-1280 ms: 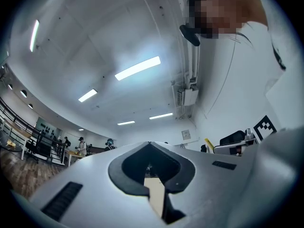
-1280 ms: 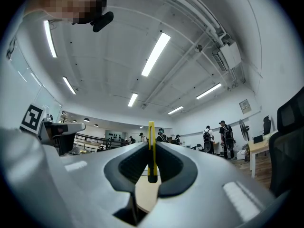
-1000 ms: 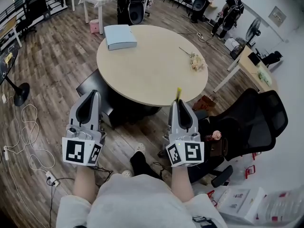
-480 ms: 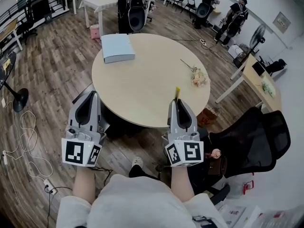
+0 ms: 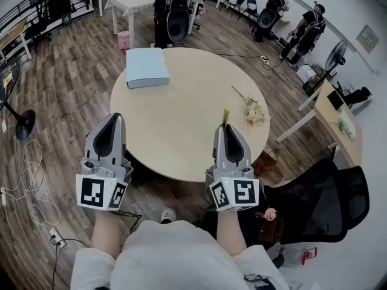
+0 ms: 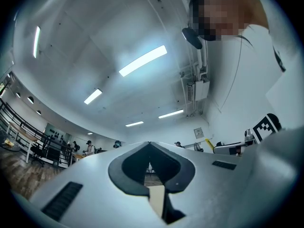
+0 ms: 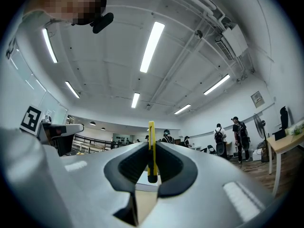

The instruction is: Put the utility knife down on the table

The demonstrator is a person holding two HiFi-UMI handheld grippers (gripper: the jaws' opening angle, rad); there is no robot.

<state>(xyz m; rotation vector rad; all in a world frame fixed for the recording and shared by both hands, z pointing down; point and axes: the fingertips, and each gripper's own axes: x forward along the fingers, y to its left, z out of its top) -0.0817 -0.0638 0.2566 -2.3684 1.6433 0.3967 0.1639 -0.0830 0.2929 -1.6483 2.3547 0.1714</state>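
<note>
Right gripper view: right gripper clamps the yellow utility knife.

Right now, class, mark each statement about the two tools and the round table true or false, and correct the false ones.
1. The right tool grips the yellow knife. True.
2. The knife lies flat on the table. False: it stands up between the right tool's jaws.
3. The left tool holds the flowers. False: its jaws are together on nothing; the flowers lie on the table.
4. A blue box lies on the table. True.
</note>
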